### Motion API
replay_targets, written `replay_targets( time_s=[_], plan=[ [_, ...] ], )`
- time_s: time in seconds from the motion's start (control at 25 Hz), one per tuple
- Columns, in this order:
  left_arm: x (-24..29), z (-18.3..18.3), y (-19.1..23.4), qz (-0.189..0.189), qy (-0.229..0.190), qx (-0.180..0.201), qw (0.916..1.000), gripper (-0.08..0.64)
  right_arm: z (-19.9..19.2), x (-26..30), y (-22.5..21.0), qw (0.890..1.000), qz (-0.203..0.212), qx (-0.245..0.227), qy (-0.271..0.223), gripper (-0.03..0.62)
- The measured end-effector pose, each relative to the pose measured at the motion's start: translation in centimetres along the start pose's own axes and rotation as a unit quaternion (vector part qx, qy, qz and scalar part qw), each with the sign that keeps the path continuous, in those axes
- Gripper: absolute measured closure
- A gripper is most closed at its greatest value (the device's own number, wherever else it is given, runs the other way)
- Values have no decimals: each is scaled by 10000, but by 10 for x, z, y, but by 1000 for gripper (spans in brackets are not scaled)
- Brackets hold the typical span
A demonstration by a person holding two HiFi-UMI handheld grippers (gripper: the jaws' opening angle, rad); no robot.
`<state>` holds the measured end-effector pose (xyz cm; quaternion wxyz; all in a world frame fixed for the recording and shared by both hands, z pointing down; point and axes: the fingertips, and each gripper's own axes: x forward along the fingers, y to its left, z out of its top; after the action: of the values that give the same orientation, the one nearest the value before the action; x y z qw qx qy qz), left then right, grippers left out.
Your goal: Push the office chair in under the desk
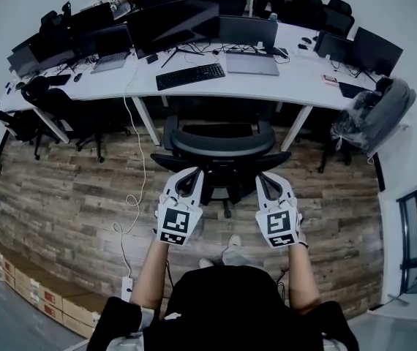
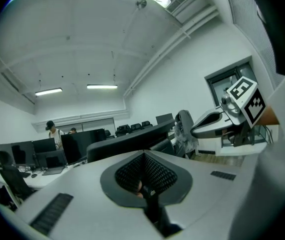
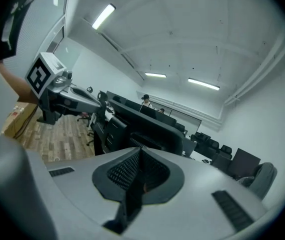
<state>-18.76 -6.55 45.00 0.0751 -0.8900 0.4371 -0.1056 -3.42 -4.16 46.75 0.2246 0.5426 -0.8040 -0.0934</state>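
Observation:
A black office chair point(image 1: 219, 146) stands on the wooden floor just in front of the long white desk point(image 1: 194, 86), its seat partly under the desk edge. My left gripper point(image 1: 188, 174) and right gripper point(image 1: 266, 177) are side by side right behind the curved backrest, one toward each end. Both are shut with nothing between the jaws. I cannot tell whether the tips touch the chair. In the left gripper view the closed jaws point at the backrest top point(image 2: 127, 143), with the right gripper point(image 2: 193, 131) beside it. The right gripper view shows the backrest point(image 3: 155, 129) and the left gripper point(image 3: 98, 103).
On the desk are monitors point(image 1: 172, 22), a keyboard point(image 1: 190, 75) and a laptop point(image 1: 252, 64). Other black chairs point(image 1: 62, 112) stand at the left, and a chair with a grey jacket point(image 1: 377, 115) at the right. A white cable point(image 1: 141, 189) runs to a power strip point(image 1: 127, 287).

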Motion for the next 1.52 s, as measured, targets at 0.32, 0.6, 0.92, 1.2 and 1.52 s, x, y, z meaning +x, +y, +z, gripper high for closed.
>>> replay_targets(
  time_s=[0.32,0.6,0.92,1.2,1.52],
  plan=[
    [12,-30,7,-270,540,403,9974,548,-26,20,-10,9984,11,-383,413,568],
    [21,-53,11,-451,912,473,9937,492,-37,33,-16,9967,81,-582,559,566],
    [37,-78,10,-563,1471,1536,9755,411,-48,51,-20,9926,269,-960,691,446],
    [54,-93,18,-704,1702,1940,9636,263,-69,72,-6,9744,765,-1820,1076,321],
    [75,-118,17,-808,2053,2521,9422,213,-82,98,-7,9601,893,-2370,1185,295]
  ],
)
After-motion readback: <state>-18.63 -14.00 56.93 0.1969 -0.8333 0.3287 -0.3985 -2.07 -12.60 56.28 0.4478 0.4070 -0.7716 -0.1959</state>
